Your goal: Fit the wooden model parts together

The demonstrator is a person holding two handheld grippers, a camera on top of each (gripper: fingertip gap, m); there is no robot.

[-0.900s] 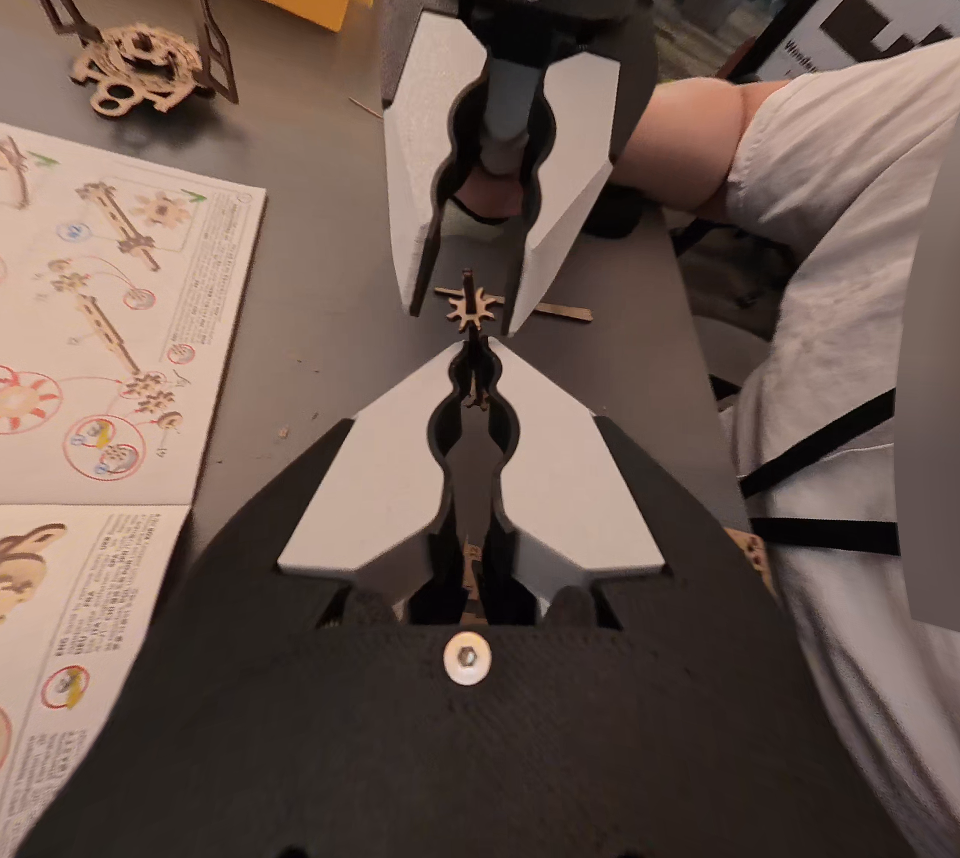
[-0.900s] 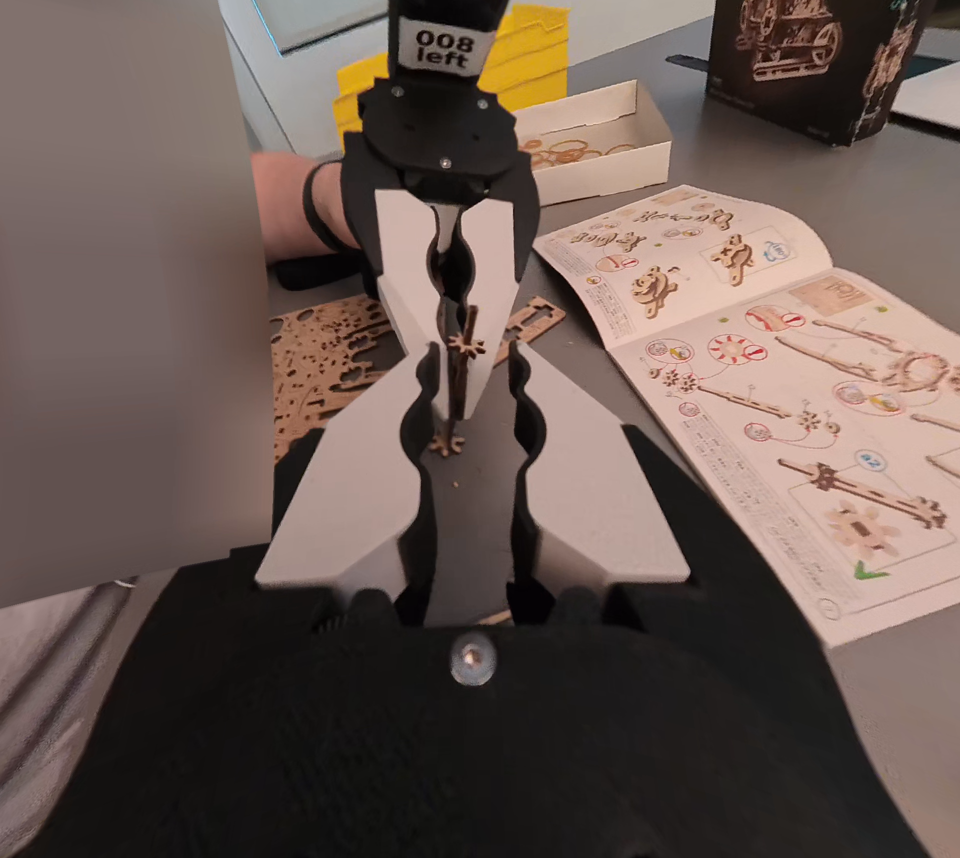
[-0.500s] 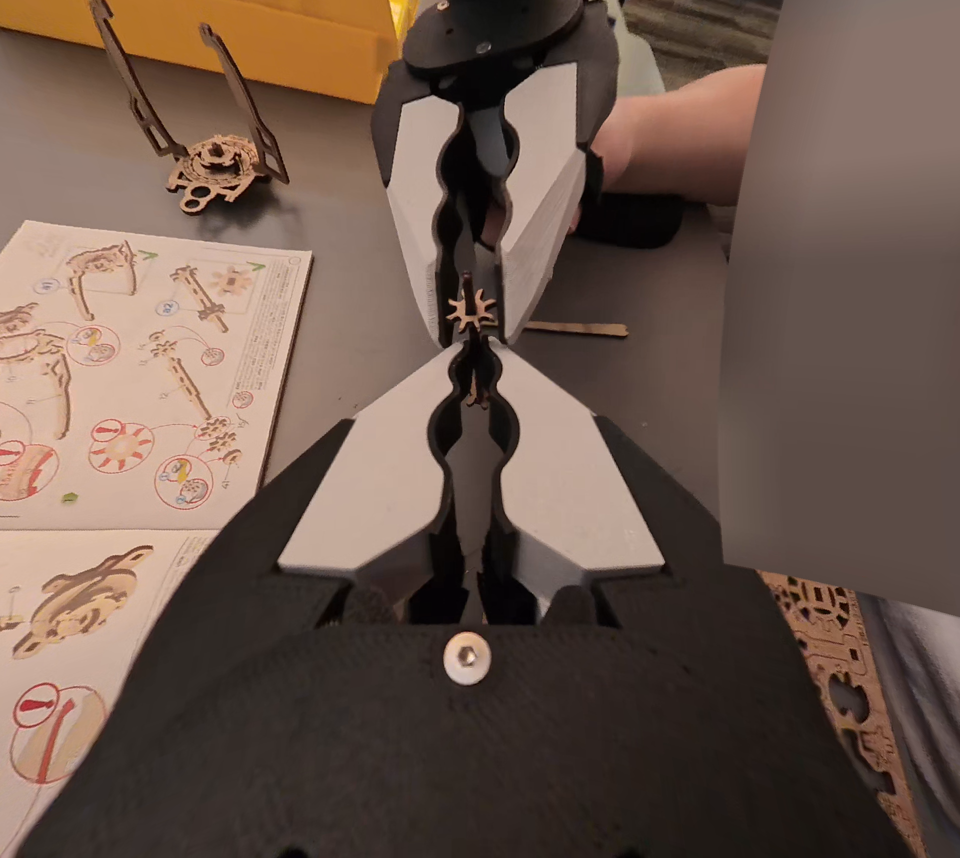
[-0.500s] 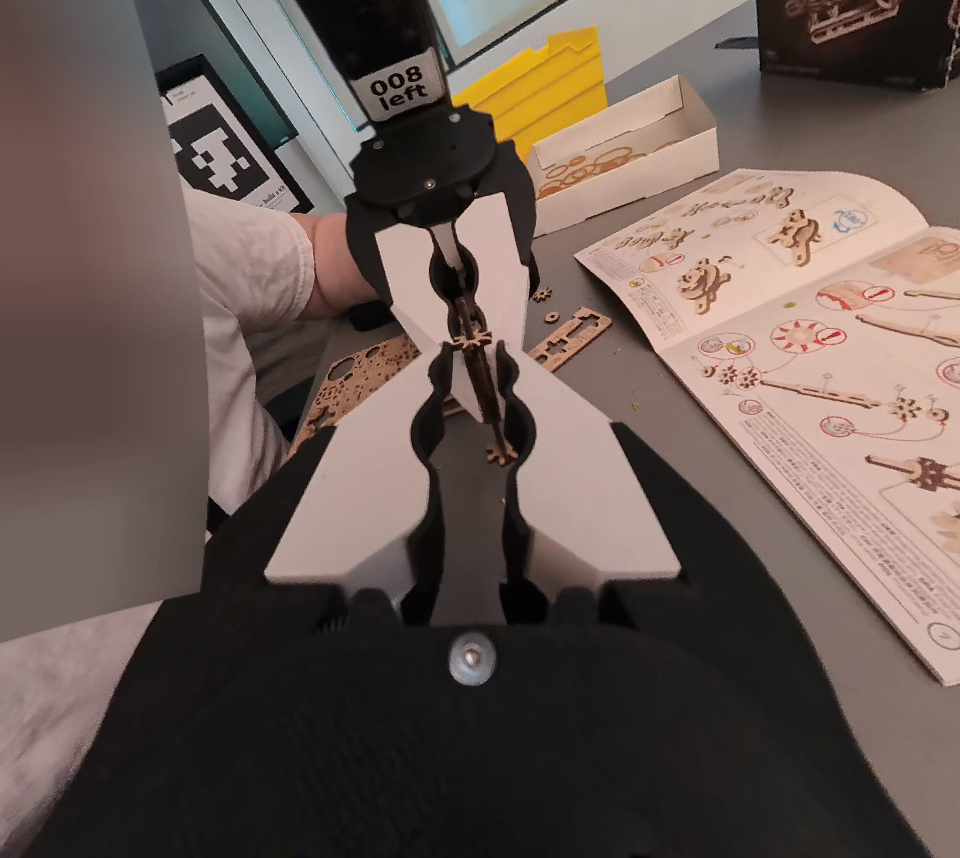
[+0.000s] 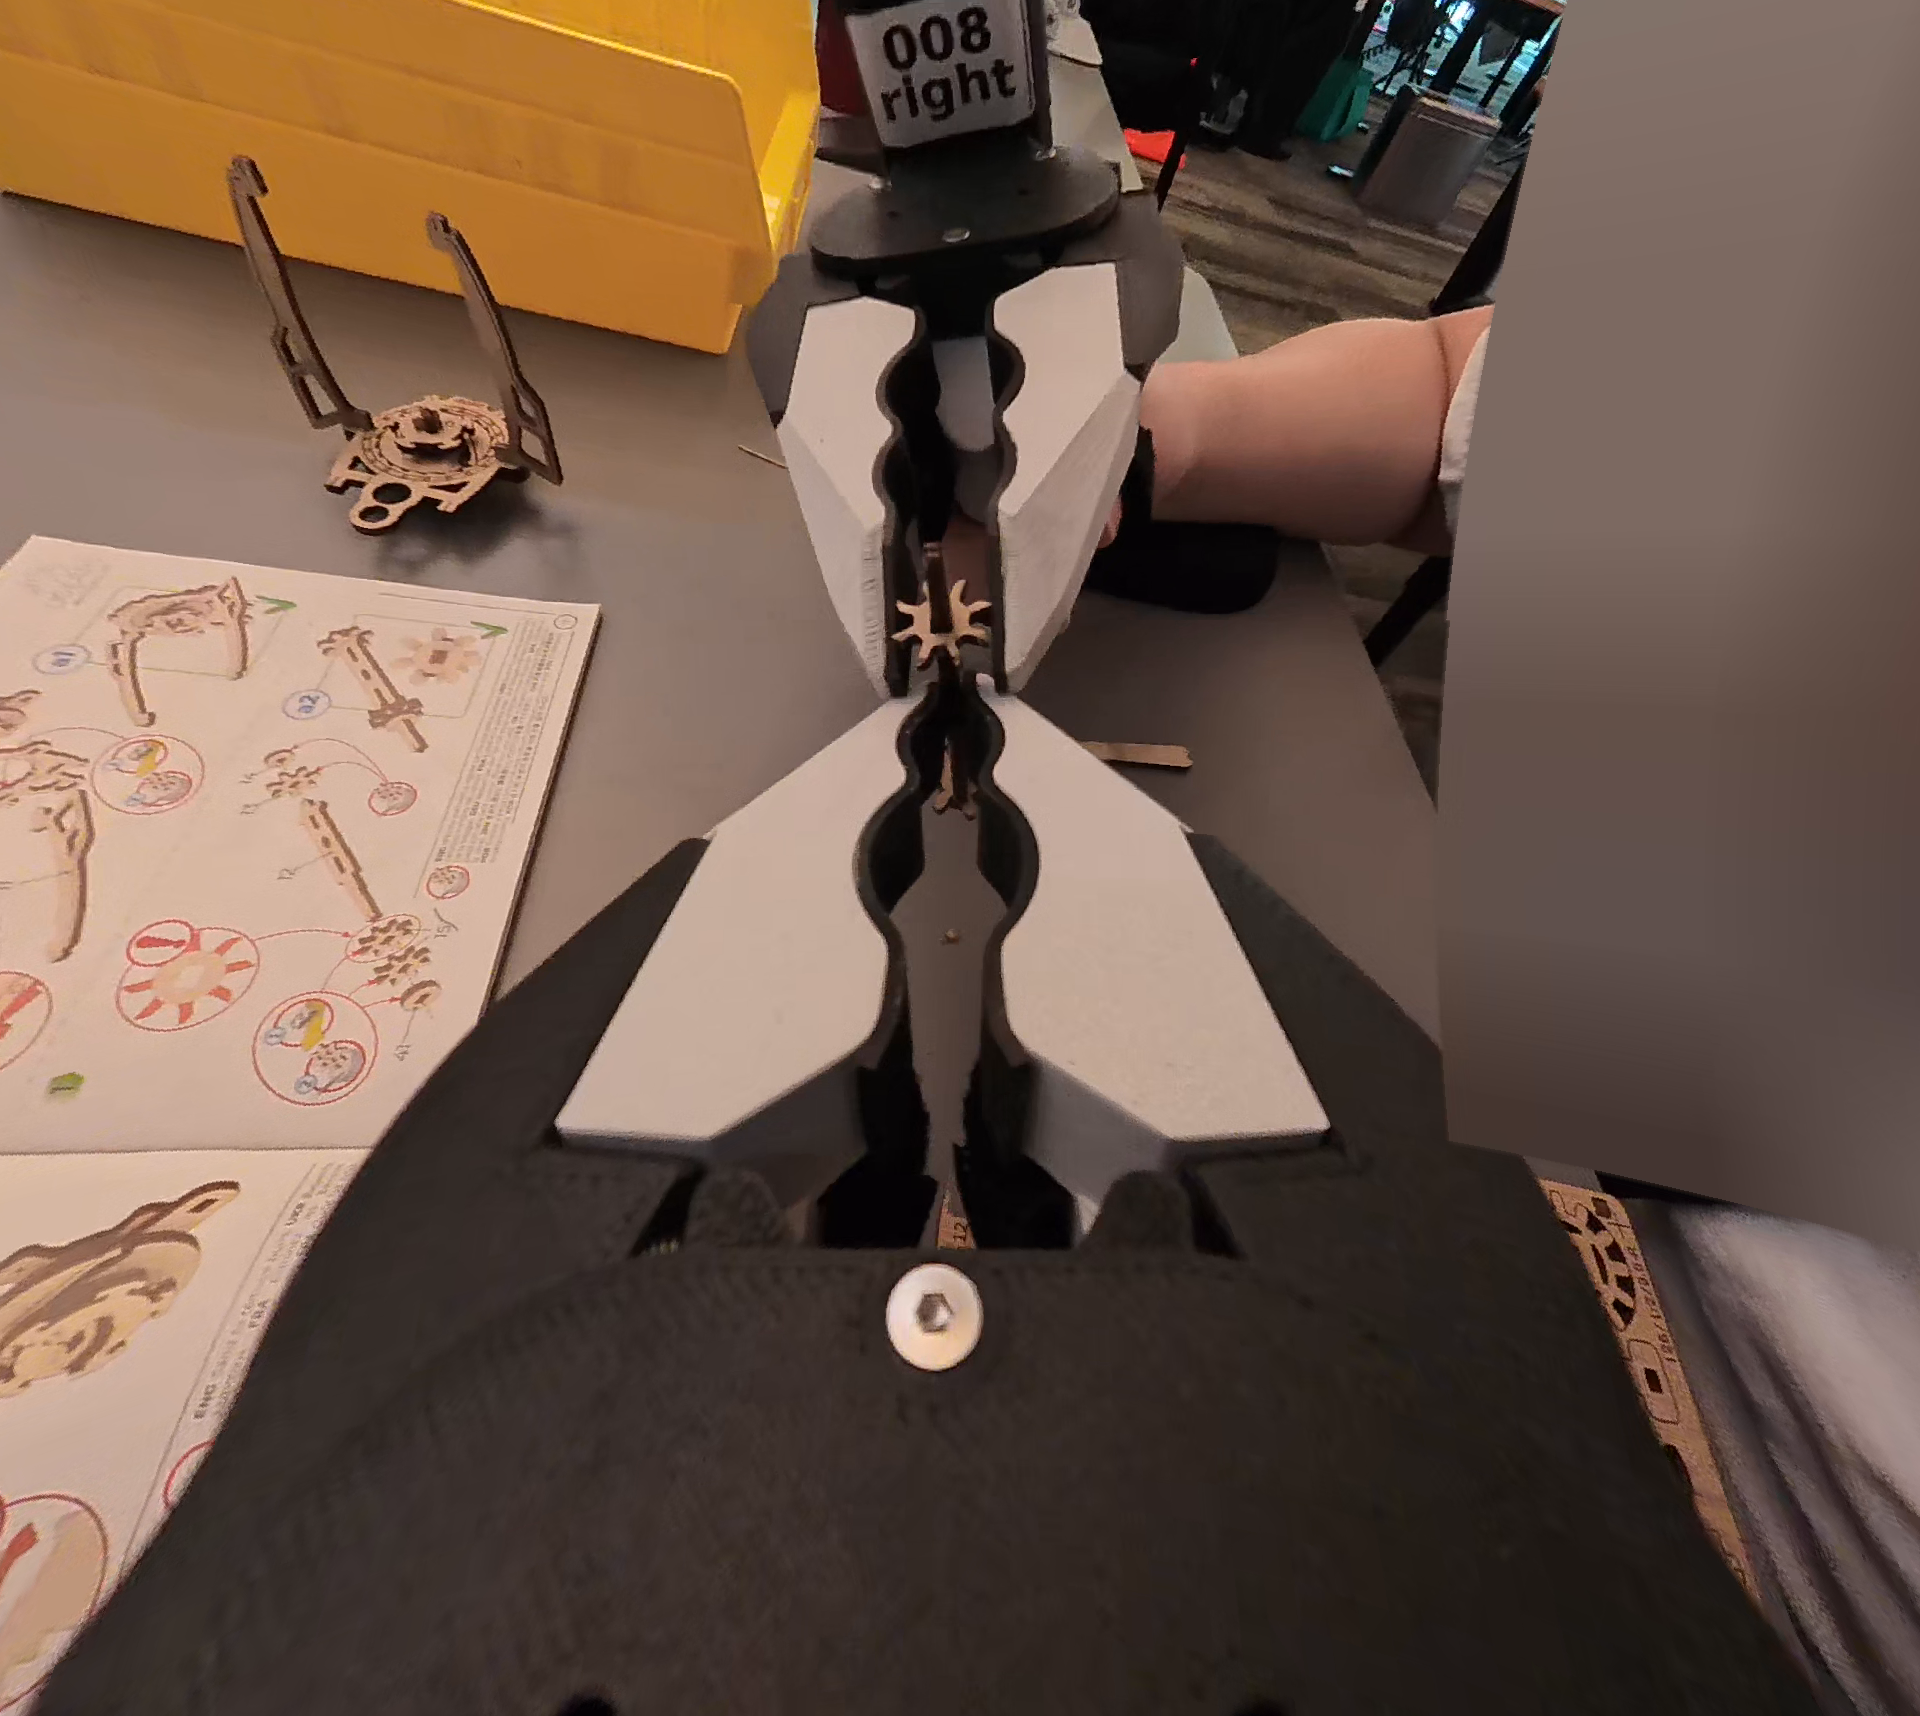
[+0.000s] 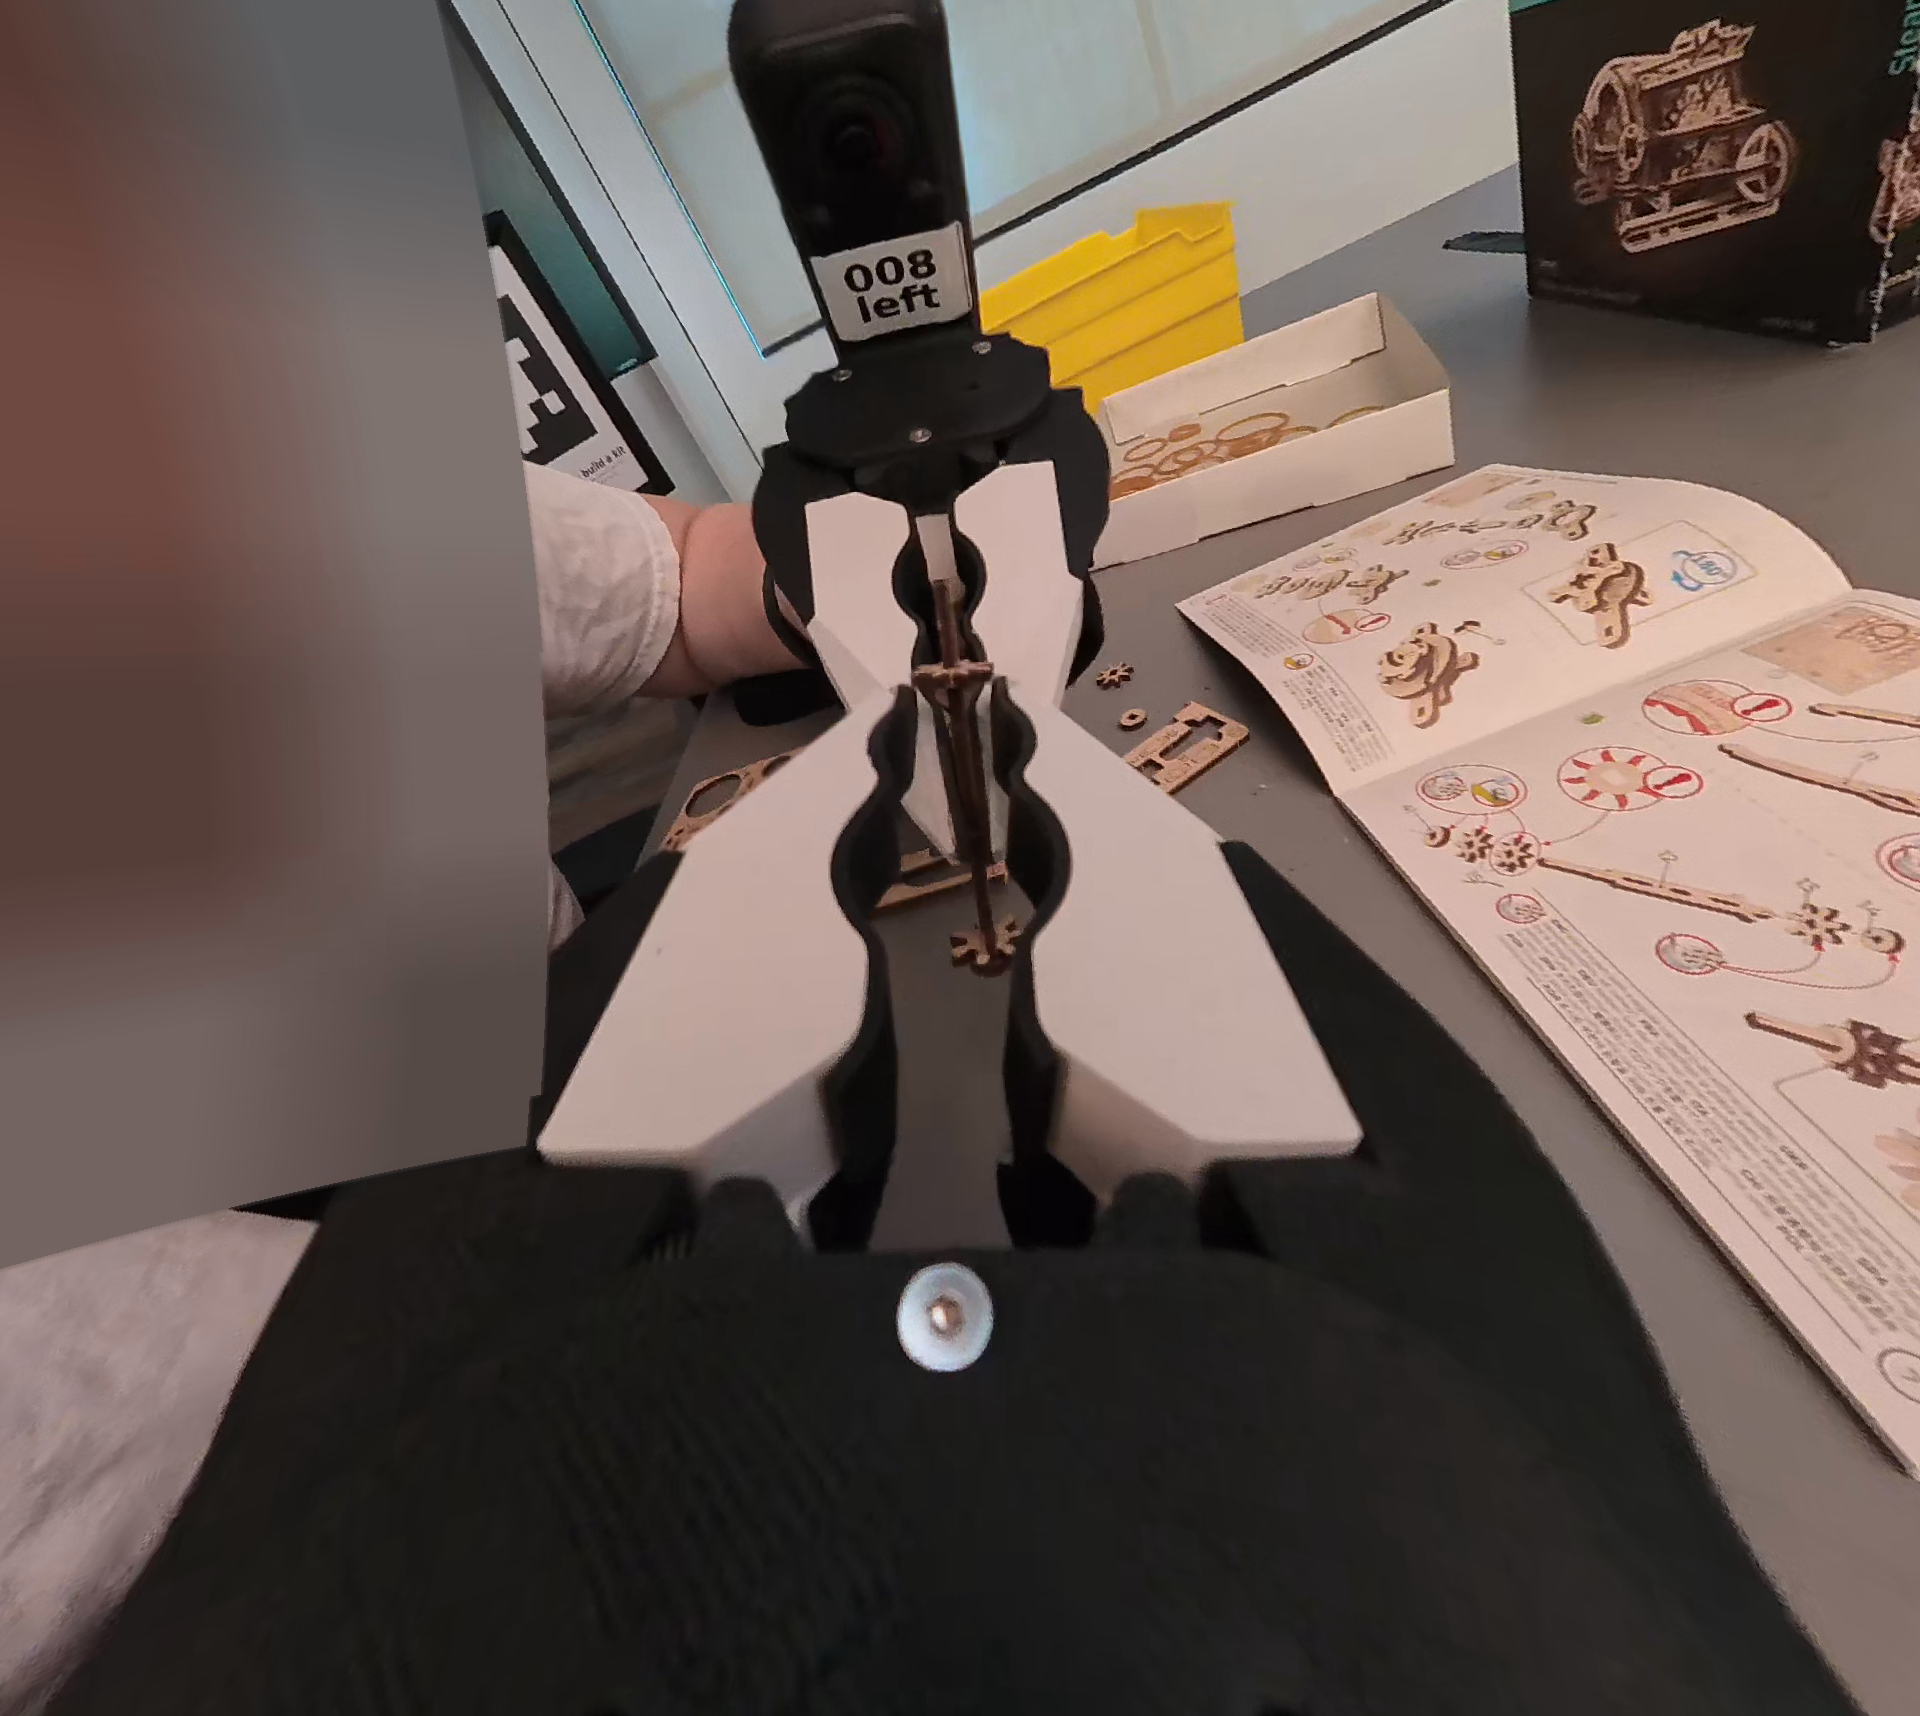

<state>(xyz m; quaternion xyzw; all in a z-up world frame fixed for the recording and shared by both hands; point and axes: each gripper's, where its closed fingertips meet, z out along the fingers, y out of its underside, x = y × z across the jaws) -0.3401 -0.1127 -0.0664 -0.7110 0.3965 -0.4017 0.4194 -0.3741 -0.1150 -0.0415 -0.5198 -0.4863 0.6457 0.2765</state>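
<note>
A thin wooden shaft [image 6: 961,793] carries a small wooden gear [image 5: 940,627] near its middle and a second gear [image 6: 982,944] at its near end. My left gripper [image 5: 951,705] is shut on the shaft; its white fingers [image 6: 857,575] show in the right wrist view. My right gripper [image 6: 943,695] faces it tip to tip, jaws narrowed onto the middle gear, which is seen edge-on [image 6: 951,674]. Its white fingers [image 5: 831,461] show in the left wrist view. Both are held above the grey table [image 5: 675,523].
An open instruction booklet [image 6: 1558,783] lies on the table. Around it are a yellow bin [image 5: 416,139], a partly built piece with two upright arms [image 5: 416,440], a white box of rings [image 6: 1278,440], the dark kit box [image 6: 1714,108], a cut-out sheet [image 6: 1184,741] and a loose gear [image 6: 1114,677]. Only a small space, under 4 cm, lies between the two pairs of fingers.
My right gripper's jaws have narrowed around the middle gear. Both grippers have tilted up, so more of the room shows behind them. The left gripper still holds the shaft.
</note>
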